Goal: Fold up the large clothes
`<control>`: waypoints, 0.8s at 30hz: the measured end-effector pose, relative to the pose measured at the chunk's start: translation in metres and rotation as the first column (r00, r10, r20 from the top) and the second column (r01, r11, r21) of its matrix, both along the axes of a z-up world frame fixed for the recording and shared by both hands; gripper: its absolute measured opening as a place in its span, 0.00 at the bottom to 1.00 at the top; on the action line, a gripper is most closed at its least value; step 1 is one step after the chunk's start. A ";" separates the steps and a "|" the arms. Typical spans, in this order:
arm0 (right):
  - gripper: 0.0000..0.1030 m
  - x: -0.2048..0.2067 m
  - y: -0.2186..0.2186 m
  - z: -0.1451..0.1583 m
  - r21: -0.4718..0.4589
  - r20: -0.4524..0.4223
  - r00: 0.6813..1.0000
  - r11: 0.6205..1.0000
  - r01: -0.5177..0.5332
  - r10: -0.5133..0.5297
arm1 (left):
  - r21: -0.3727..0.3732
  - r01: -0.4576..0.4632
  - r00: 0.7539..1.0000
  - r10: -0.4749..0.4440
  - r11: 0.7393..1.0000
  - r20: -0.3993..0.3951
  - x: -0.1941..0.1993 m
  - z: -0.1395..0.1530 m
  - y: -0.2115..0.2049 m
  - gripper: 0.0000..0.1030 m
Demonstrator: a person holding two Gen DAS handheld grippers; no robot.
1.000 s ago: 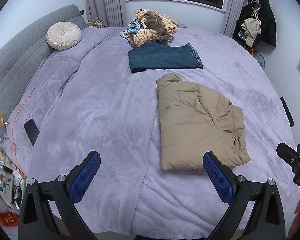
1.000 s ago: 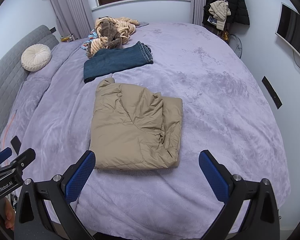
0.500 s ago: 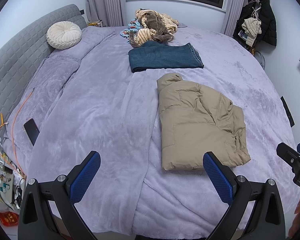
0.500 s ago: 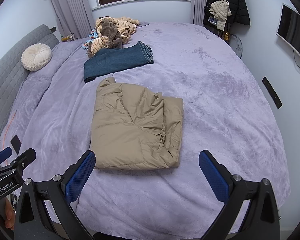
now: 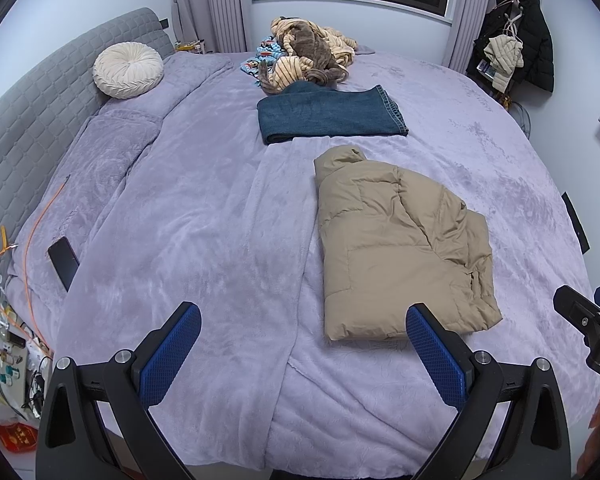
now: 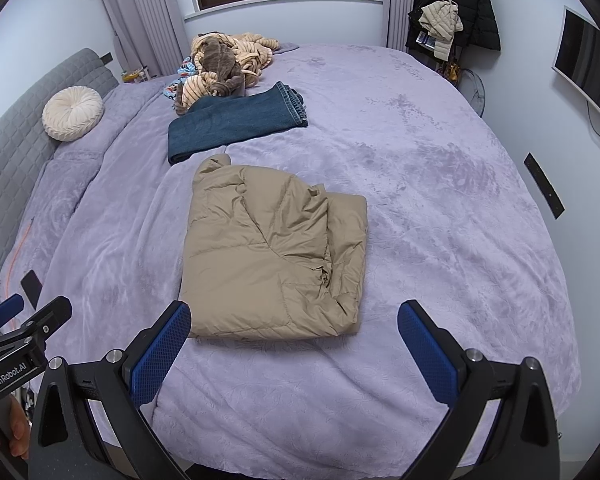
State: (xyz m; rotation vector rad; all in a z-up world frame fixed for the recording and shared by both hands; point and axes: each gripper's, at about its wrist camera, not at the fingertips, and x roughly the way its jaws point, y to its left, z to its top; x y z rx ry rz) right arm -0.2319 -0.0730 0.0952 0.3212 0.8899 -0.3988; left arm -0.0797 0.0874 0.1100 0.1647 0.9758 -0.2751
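Left gripper (image 5: 303, 346) wide open, holds nothing, hovers off the near edge of the bed (image 5: 204, 216), aimed up the mattress; its right finger overlaps the near corner of the jacket (image 5: 400, 248) in view, but no contact that I can tell. Right gripper (image 6: 294, 346) same: jaws spread wide, empty, level, just short of the jacket's near hem. Both are at about the same height and side by side; each shows in the edge of the other's view, and a bit of a hand (image 6: 10, 436) is on the left handle. Jacket lies in the near-middle of the bed as a tan rectangle, collar away from the grippers, puffy layers stacked along its right side, right edge lumpy. Beyond it folded jeans (image 5: 332, 114), then an unsorted clothes pile (image 5: 304, 54) near the window. Read: the jacket fold looks done or nearly so, hands backed off. Next is either one more fold, hem towards collar, which needs both grippers on the near corners pinching all the layers since the padding will spring back, or reach past for the pile. Can't tell which from this.
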 end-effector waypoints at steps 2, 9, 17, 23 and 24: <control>1.00 0.000 0.000 0.000 0.000 0.000 1.000 1.000 0.001 -0.001 | 0.001 0.000 1.000 0.000 1.000 -0.001 0.000 0.000 0.000 1.00; 1.00 0.001 0.000 0.001 -0.001 -0.001 1.000 1.000 0.001 -0.001 | 0.002 0.000 1.000 0.000 1.000 0.000 -0.001 0.000 -0.001 1.00; 1.00 0.001 -0.001 0.000 -0.001 -0.002 1.000 1.000 -0.001 0.001 | 0.003 -0.003 1.000 0.003 1.000 -0.001 -0.002 0.001 0.001 1.00; 1.00 0.002 -0.001 0.000 -0.002 -0.003 1.000 1.000 -0.002 0.002 | 0.001 -0.002 1.000 0.002 1.000 -0.001 -0.001 0.001 0.000 1.00; 1.00 0.002 -0.001 0.001 -0.002 -0.004 1.000 1.000 -0.003 0.003 | 0.001 -0.002 1.000 0.002 1.000 -0.001 -0.001 0.001 0.000 1.00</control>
